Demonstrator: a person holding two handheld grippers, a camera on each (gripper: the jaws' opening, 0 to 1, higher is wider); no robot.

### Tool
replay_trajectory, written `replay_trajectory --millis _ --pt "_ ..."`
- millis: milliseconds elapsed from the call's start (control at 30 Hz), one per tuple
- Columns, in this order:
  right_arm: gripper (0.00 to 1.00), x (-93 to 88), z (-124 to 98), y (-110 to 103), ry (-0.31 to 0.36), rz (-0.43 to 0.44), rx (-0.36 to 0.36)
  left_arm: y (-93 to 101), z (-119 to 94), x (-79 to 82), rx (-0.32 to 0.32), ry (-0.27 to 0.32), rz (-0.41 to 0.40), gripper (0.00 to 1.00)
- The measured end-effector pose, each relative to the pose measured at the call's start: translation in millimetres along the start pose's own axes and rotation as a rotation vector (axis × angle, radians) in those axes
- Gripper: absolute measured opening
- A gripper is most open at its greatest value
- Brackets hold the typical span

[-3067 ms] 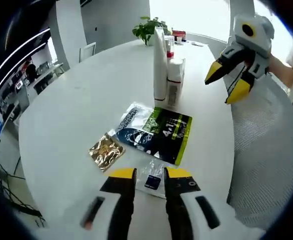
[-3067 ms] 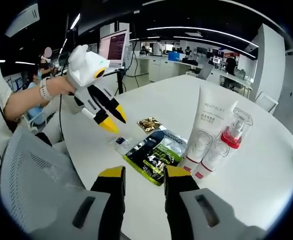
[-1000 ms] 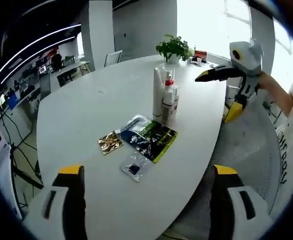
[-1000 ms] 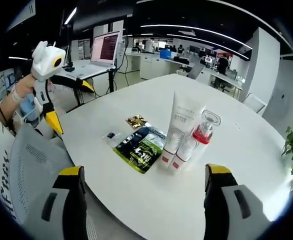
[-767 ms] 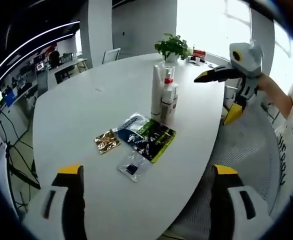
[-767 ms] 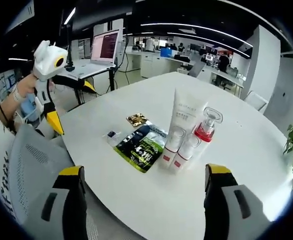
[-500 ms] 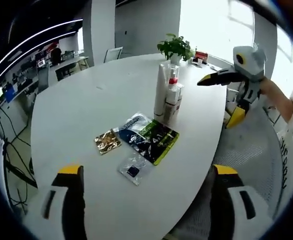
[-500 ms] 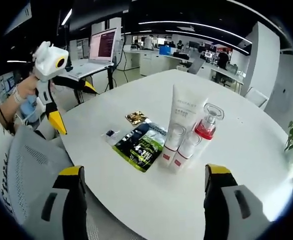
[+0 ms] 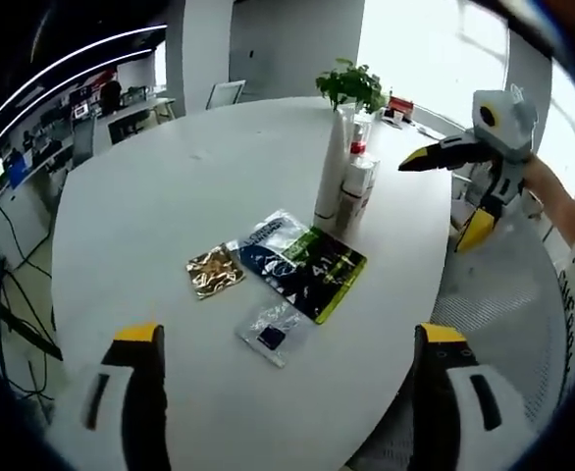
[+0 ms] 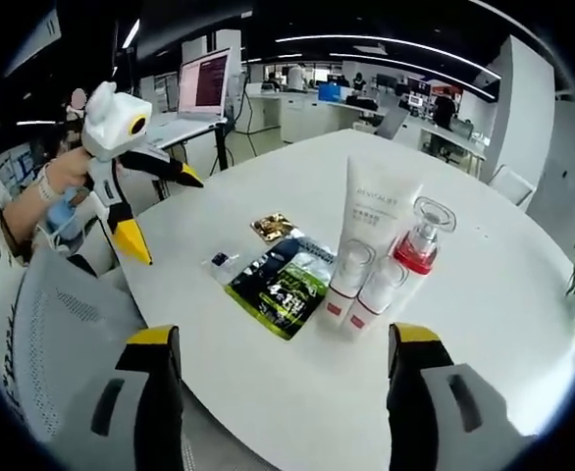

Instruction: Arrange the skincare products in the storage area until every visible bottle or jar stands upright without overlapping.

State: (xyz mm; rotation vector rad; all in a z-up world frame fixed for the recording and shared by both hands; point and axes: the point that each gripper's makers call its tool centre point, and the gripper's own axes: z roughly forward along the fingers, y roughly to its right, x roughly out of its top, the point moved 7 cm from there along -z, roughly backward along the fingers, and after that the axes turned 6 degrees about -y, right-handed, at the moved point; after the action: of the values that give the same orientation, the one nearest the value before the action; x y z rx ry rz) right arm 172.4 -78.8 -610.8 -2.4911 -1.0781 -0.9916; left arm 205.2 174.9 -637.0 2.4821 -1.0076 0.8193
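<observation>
On the worktop [image 10: 523,294]: tube [image 10: 373,224], two bottles [image 10: 381,289] upright, touching, beside flat sachets [image 10: 283,285].
Left gripper [image 9: 286,392]: jaws wide apart, empty.
Right gripper [image 10: 280,388]: likewise.
Progress: seemingly complete.

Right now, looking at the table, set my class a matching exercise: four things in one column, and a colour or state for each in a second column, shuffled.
Things:
1. tall tube
2. pump bottle
3. gold sachet
4. left gripper

Descriptions:
A. flat on the table, shiny
B. open, yellow-tipped fingers spread
C. upright, white, lettering near its top
D. upright, red collar under a clear cap

Pairs: 1-C, 2-D, 3-A, 4-B
</observation>
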Motion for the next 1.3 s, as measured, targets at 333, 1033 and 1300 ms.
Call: replay_trajectory --millis 333,1033,1300 --pt "0.76 -0.9 7 -2 -0.016 0.002 0.04 -25.1 30 6.7 0.016 -0.012 -0.081 0.93" --pt "0.64 -3.2 10 1 -0.002 0.052 0.064 -60.6 92 19.9 0.028 -0.08 -0.179 0.69" --pt "0.63 -4.9 12 2 0.0 0.069 0.068 -54.2 98 26.9 0.033 -0.084 -0.169 0.63"
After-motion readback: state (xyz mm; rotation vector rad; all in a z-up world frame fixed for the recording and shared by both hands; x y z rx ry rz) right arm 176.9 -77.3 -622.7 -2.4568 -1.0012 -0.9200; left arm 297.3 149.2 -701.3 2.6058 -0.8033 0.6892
